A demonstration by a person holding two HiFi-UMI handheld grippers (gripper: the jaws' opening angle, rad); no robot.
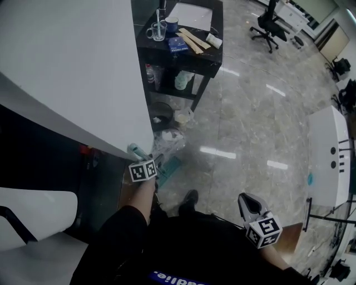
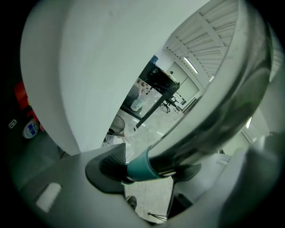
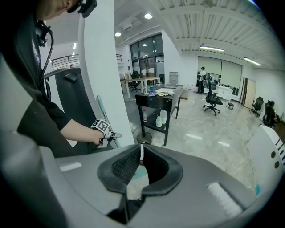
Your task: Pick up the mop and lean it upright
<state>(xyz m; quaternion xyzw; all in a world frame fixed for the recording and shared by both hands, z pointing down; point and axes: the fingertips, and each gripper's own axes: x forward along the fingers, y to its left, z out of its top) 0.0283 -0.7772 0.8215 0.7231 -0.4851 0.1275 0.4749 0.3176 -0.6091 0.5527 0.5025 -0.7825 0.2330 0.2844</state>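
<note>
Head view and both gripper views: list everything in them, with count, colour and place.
mop: one, grey handle with teal collar, beside the pillar, between the left tongs.
pillar: one, white, left of the cart.
cart: one, black, past the pillar's corner.
mug: one, blue, cart top.
glass: one, clear, beside the mug.
paper: one sheet, white, cart top.
bottles: several, pale, shelf under the cart top.
office chair: one, black, far floor.
shoe: one, black, on the floor near the person.
left tongs: grey, apart, mop handle between them.
right tongs: grey, tips together, nothing held.
</note>
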